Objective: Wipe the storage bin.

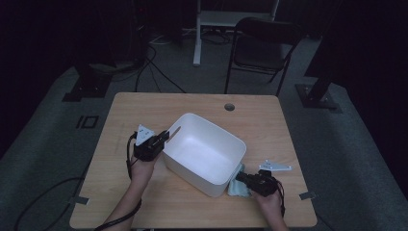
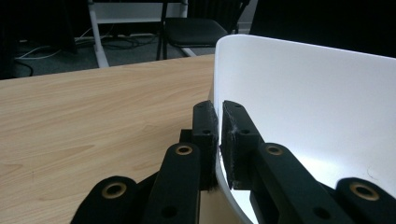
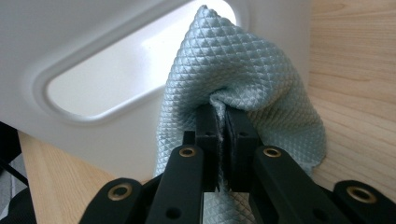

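White plastic tub (image 1: 204, 153) sits mid-table on the wooden table (image 1: 144, 202), turned at an angle to the table edges. Left gripper (image 1: 166, 136) is clamped on the tub's near-left wall at the rim: in the left gripper view (image 2: 218, 135) one jaw sits outside the wall, the other inside, pads pressed tight against the thin plastic (image 2: 299, 98). Left hand (image 1: 141, 168) holds it from the table's left side.

Right gripper (image 1: 242, 179) is at the tub's near-right corner, down at table level. Its jaws are closed all the way on a fold of a pale blue-green quilted cloth (image 3: 243, 79); the right gripper view (image 3: 220, 128) shows the fabric pinched and bunched between the pads. The cloth (image 1: 235, 185) lies on the table and touches the tub's outer wall just below its recessed handle (image 3: 112, 79).

Grey three-cornered plate (image 1: 276, 166) sits on the right gripper.
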Motion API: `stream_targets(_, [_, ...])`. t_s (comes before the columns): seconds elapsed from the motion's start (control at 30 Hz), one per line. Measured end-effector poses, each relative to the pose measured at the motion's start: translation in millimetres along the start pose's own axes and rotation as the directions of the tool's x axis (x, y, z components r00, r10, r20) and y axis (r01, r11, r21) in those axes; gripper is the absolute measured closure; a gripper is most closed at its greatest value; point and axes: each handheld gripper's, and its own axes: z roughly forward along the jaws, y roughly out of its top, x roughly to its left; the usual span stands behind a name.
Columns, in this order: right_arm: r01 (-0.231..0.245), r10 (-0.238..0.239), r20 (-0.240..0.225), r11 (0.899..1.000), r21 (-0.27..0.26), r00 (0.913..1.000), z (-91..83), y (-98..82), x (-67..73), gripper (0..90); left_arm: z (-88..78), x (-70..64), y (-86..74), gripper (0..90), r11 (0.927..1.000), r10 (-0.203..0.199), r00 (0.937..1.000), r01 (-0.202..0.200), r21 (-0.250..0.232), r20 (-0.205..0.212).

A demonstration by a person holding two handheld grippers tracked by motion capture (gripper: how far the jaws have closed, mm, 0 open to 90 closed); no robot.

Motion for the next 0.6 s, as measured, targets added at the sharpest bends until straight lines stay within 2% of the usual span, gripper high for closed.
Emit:
stream_targets(0.1, [-0.002,0.002,-0.004,1.0,-0.009,1.0,-0.7,-2.5,2.8,85.6,0.0,-0.6,-0.1,84.8,1.0,-0.005,1.0,0.005,-0.001,-0.008])
stream_targets(0.23, [0.028,-0.032,-0.064,0.998,-0.059,0.9975,-11.5,-0.2,15.9,85.6,0.2,-0.8,0.2,84.8,1.0,-0.004,1.0,0.004,0.002,-0.003])
stream_targets(0.3, [0.071,-0.073,-0.027,0.996,-0.05,0.997,-12.3,1.8,21.7,85.6,0.1,-0.4,0.3,84.9,1.0,-0.006,1.0,0.006,0.005,0.001])
stream_targets(0.4, [0.041,-0.043,-0.038,0.998,-0.057,0.9984,-9.3,-0.1,17.0,85.7,0.0,-0.5,0.3,84.8,1.0,0.0,1.0,0.0,0.005,0.001])
stream_targets(0.5, [0.034,-0.034,-0.021,0.999,-0.036,0.9992,-4.6,-2.5,14.5,85.6,-0.2,-0.4,0.2,84.7,1.0,-0.002,1.0,0.002,0.004,0.001])
stream_targets(0.6, [0.006,-0.006,-0.015,1.0,-0.003,0.9999,2.4,-7.3,7.1,85.7,-0.3,-0.4,-0.1,84.6,1.0,-0.004,1.0,0.004,0.001,0.0])
